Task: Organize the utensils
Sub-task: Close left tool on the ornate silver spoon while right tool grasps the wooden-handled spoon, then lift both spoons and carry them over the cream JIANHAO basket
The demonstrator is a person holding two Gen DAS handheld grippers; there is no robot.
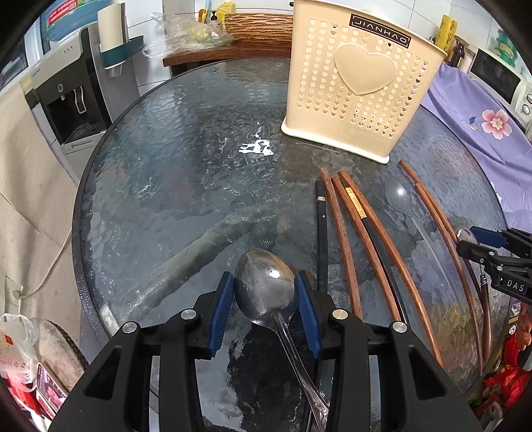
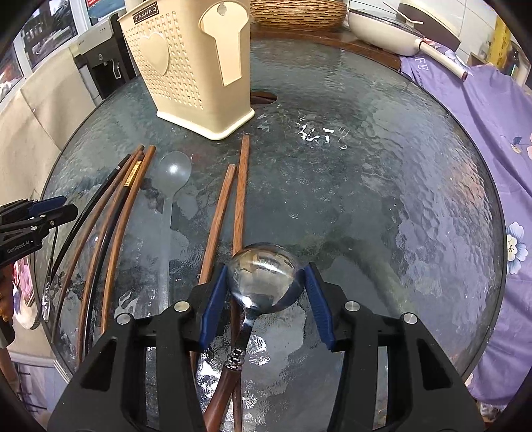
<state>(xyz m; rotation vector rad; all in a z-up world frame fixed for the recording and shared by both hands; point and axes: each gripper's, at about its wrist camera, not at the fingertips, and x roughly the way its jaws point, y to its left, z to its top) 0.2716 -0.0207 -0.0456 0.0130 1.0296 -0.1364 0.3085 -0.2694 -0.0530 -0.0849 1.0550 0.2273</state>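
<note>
My left gripper [image 1: 264, 292] is shut on the bowl of a metal spoon [image 1: 262, 282], with a blue pad against each side and the handle running back under the jaws. My right gripper [image 2: 266, 282] is shut on the round bowl of a brown-handled spoon [image 2: 262, 277]. I cannot tell whether either spoon is off the glass. Several wooden and black chopsticks [image 1: 365, 239] and a clear plastic spoon [image 1: 399, 199] lie between the two grippers. Two more chopsticks [image 2: 239, 199] lie ahead of my right gripper. The cream perforated utensil holder [image 1: 359, 83] stands upright beyond them.
Everything sits on a round textured glass table [image 1: 166, 166] with a white smear [image 1: 256, 148] near its middle. A water dispenser [image 1: 66, 99] stands to the left, a purple floral cloth [image 2: 482, 149] to the right. A wooden tray [image 1: 259, 26] and a cream pan [image 2: 382, 26] sit behind.
</note>
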